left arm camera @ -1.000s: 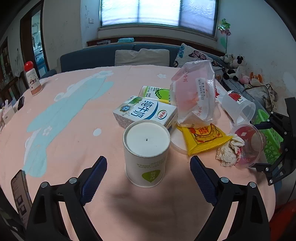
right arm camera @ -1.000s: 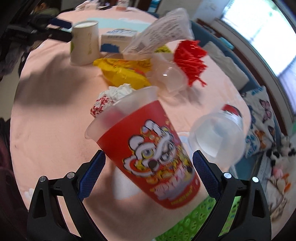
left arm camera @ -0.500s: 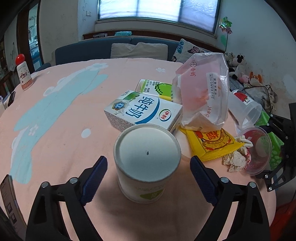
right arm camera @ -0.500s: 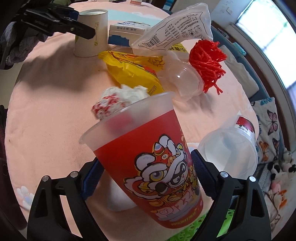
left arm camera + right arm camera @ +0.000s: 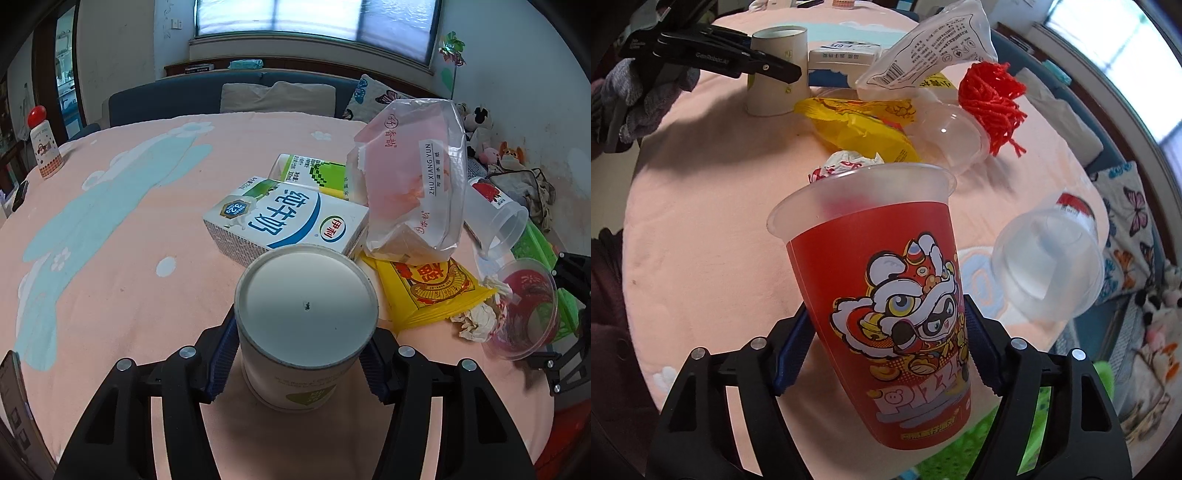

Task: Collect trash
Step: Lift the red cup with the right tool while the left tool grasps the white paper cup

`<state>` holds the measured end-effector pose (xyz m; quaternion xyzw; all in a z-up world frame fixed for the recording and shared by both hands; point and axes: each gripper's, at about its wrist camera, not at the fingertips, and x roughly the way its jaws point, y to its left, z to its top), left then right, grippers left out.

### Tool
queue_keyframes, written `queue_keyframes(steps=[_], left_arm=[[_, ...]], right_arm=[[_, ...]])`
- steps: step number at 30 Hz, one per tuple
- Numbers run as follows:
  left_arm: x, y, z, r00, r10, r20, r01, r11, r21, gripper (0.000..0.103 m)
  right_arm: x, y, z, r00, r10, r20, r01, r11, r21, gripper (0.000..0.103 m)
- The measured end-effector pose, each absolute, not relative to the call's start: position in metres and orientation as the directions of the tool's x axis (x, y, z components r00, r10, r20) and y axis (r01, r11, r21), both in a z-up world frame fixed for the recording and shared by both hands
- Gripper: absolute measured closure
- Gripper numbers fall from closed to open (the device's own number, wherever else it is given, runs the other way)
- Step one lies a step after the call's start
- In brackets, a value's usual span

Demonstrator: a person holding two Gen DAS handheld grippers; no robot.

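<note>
A white paper cup (image 5: pixel 306 314) stands upside down on the pink tablecloth (image 5: pixel 110 280). My left gripper (image 5: pixel 299 354) has its jaws closing on the cup, blue pads against both sides. In the right wrist view the same cup (image 5: pixel 775 70) shows at the far left with that gripper's fingers (image 5: pixel 764 66) across it. A red plastic cup with a lion print (image 5: pixel 886 295) lies tilted at the table edge. My right gripper (image 5: pixel 886 332) is closing on it, pads touching its sides. That red cup (image 5: pixel 528 314) appears at the right in the left wrist view.
Around the cups lie a milk carton (image 5: pixel 288 221), a green carton (image 5: pixel 310 173), a clear bag (image 5: pixel 413 188), a yellow wrapper (image 5: pixel 428 291), crumpled paper (image 5: pixel 480 317), clear cups (image 5: pixel 1049 266), a domed lid (image 5: pixel 949 136) and a red tassel (image 5: pixel 993 92). A green basket (image 5: pixel 535 247) sits beyond the edge.
The left gripper moved in and down around the paper cup and its jaws narrowed onto it. The right gripper's jaws narrowed onto the red cup, which now sits squarely between them.
</note>
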<state>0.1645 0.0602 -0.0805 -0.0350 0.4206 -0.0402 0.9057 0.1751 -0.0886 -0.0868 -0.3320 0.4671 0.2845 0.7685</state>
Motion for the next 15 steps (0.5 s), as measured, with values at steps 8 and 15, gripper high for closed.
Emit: queue_keyframes(steps=[8, 15], left_arm=[[0.1625, 0.0621, -0.0794, 0.641, -0.122, -0.758, 0.055, 0.992, -0.113, 0.041], [0.1634, 0.0576, -0.0822, 0.64, -0.131, -0.757, 0.067, 0.991, -0.115, 0.037]], right_arm=[[0.1768, -0.0833, -0.0897, 0.398, 0.138, -0.907, -0.748, 0.622, -0.234, 0.025], [0.1788, -0.078, -0.0923, 0.407, 0.153, -0.9, -0.743, 0.628, -0.23, 0.025]])
